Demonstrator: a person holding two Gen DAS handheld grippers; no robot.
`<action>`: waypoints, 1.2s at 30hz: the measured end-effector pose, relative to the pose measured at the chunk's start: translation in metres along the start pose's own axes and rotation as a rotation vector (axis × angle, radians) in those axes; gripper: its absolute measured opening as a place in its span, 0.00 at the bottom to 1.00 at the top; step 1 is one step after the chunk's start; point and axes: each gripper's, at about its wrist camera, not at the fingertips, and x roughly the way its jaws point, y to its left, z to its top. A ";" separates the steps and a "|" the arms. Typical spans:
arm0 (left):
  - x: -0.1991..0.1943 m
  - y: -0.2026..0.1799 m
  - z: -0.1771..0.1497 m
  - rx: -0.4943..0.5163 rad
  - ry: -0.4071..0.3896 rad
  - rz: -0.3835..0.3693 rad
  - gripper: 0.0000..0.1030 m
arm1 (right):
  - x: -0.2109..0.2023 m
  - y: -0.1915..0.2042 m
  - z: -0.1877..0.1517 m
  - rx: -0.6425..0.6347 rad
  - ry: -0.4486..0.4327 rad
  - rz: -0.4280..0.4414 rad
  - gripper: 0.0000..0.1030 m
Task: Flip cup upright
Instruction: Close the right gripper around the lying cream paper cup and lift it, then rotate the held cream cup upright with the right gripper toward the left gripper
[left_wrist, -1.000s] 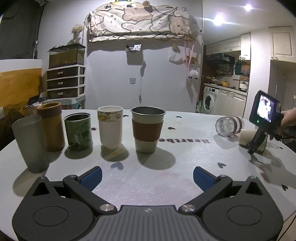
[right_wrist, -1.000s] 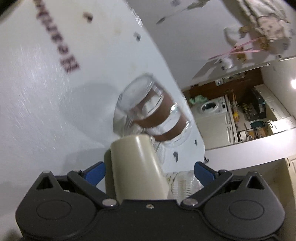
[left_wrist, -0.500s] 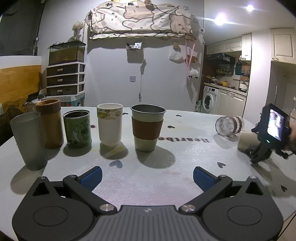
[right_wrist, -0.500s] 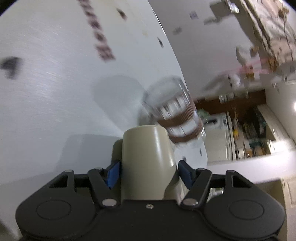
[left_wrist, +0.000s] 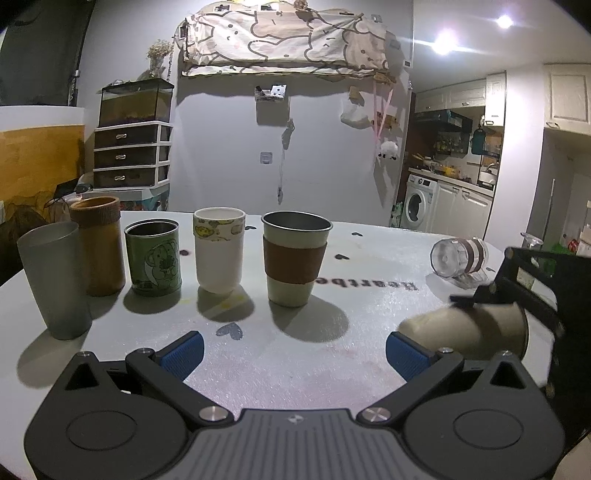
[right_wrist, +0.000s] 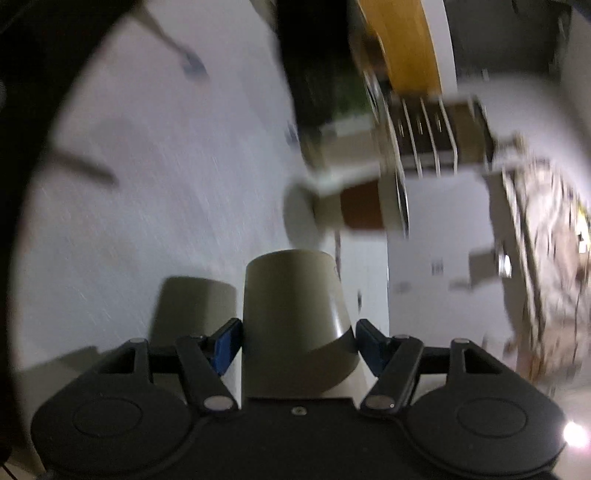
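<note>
My right gripper is shut on a plain beige cup, its closed base pointing away from the camera. In the left wrist view the beige cup is held sideways just above the white table at the right, with the right gripper body behind it. My left gripper is open and empty, low over the table's near edge. A clear glass cup with brown bands lies on its side at the far right.
Several upright cups stand in a row: a grey tumbler, a brown cup, a green tin, a white cup, and a metal cup with a brown sleeve, which also shows blurred in the right wrist view.
My right gripper closed on the beige cup, lifted it off the table and swung it left and nearer, turning it. The left gripper has stayed put.
</note>
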 end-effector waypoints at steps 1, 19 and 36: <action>0.000 0.002 0.001 -0.006 -0.002 -0.003 1.00 | -0.004 0.002 0.006 -0.023 -0.025 0.002 0.66; 0.024 0.004 0.001 -0.007 0.052 -0.031 1.00 | -0.014 0.005 0.020 0.024 -0.113 0.065 0.79; 0.041 0.018 -0.008 -0.060 0.154 -0.076 1.00 | -0.009 -0.024 -0.059 0.933 0.056 -0.206 0.87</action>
